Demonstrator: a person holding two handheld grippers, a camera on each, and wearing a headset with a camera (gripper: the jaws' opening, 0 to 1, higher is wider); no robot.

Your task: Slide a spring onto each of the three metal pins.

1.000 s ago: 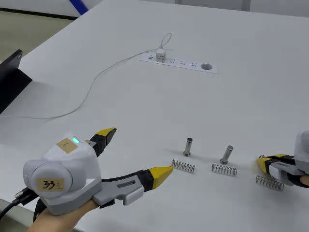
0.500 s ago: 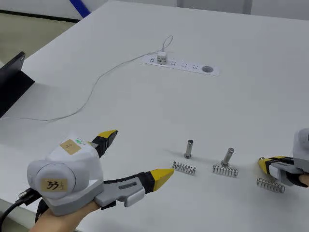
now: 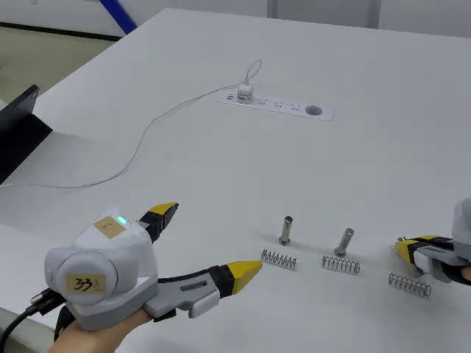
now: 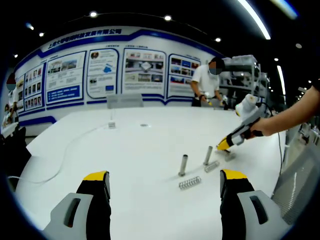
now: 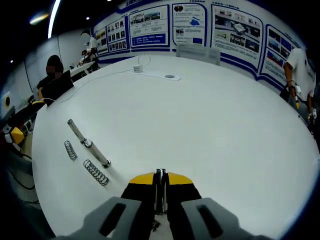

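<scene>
Three small bare-steel coil springs lie loose on their sides on the white worktop (image 3: 221,169), none on a pin yet. The left spring (image 3: 279,259) is just near of the left pin (image 3: 285,229), a short upright polished-steel post. The middle spring (image 3: 341,265) is just near of the middle pin (image 3: 344,240), same type. The right spring (image 3: 410,285) is just near of the right gripper (image 3: 405,250).

Risks:
- The springs look thin and open-wound. A pinch across the coils could squash one or flick it off the bench, and a nudge will likely roll it.
- The pins seem freestanding on small feet, so side load while threading would probably topple them.
- The right gripper is clenched on a slim metal rod between its tips, which I take to be the third pin (image 5: 160,192). If it's held skewed, a spring may snag at its end.

The left gripper (image 3: 204,241) is released, jaws wide and empty, at near left and well apart from the left spring.

A white power strip (image 3: 276,105) with a thin white cable (image 3: 147,132) sits on the far side, well clear.
</scene>
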